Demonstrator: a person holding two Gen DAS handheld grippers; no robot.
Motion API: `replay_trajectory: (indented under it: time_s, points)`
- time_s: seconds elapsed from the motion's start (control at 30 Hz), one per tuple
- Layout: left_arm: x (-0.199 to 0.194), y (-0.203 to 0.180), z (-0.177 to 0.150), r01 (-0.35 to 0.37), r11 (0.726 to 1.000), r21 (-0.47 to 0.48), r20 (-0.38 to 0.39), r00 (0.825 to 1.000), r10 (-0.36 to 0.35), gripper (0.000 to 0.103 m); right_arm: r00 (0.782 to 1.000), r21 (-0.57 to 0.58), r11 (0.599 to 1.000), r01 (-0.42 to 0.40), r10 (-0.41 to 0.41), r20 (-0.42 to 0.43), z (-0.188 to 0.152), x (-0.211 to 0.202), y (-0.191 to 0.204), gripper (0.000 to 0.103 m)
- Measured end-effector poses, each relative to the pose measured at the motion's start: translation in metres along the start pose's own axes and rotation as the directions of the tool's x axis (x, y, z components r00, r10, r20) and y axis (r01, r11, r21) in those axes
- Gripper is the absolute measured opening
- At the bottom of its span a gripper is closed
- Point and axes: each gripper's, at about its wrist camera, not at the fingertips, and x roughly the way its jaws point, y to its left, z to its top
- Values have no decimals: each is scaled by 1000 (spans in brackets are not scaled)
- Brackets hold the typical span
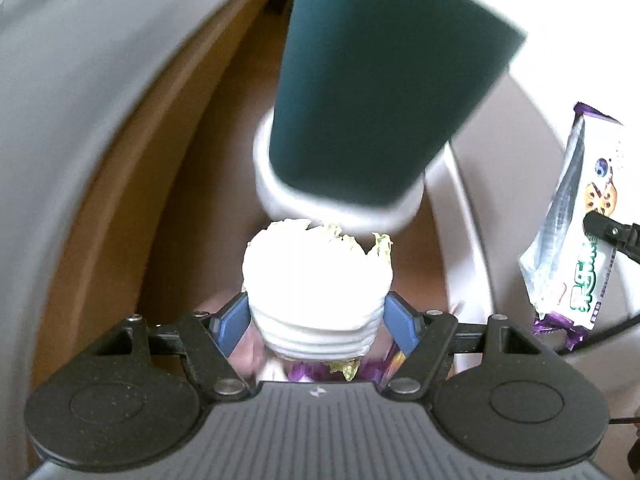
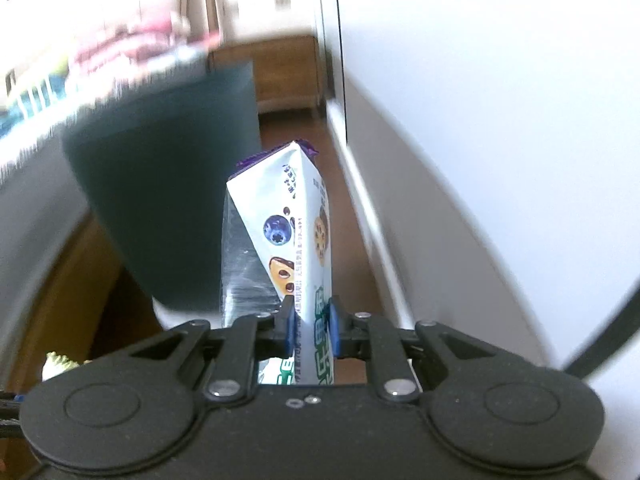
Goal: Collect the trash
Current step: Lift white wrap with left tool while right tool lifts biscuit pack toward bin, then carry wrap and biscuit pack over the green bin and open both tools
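My left gripper (image 1: 316, 320) is shut on a white cabbage stalk piece (image 1: 316, 280) with pale green leaf edges, held just in front of a dark teal trash bin (image 1: 380, 88) with a white base ring (image 1: 340, 208). My right gripper (image 2: 311, 326) is shut on a white cookie wrapper (image 2: 296, 224) with a blueberry picture and purple ends, held upright beside the bin (image 2: 168, 184). The wrapper (image 1: 576, 220) and a right fingertip (image 1: 600, 220) also show at the right of the left wrist view. Purple wrapper scraps (image 1: 304, 370) show under the cabbage.
The brown wooden floor (image 1: 192, 200) lies beneath. A grey curved surface (image 1: 80, 120) fills the left. A white wall or cabinet (image 2: 480, 120) stands on the right. A wooden cabinet (image 2: 284, 72) stands at the back. The views are motion-blurred.
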Motion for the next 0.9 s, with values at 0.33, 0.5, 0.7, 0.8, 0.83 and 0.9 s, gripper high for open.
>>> replay_trajectory:
  time_s: [0.33,0.5,0.7,0.8,0.83,0.9]
  points:
    - [-71,-37,123,32,998,59,226,973,-45,72,967,-63,996,-67,80,244,110,5,17,14]
    - [-92,-58,177,2,991,131,312,949,-43,72,952,-113,989,-90,119,282,150,14,36,14]
    - [-68,-84,229,-42,989,142,344,939,-9,72,952,-145,985,-94,131,275,175,35,62,14]
    - [-44,-92,238,-69,983,171,310,951,13,72,967,-172,983,-71,110,229,177,56,70,14]
    - [-34,-94,241,-75,982,175,292,956,21,72,974,-178,981,-71,107,202,176,67,73,14]
    - [-15,-94,244,-99,979,180,254,966,50,72,981,-197,978,-70,103,162,172,81,79,14]
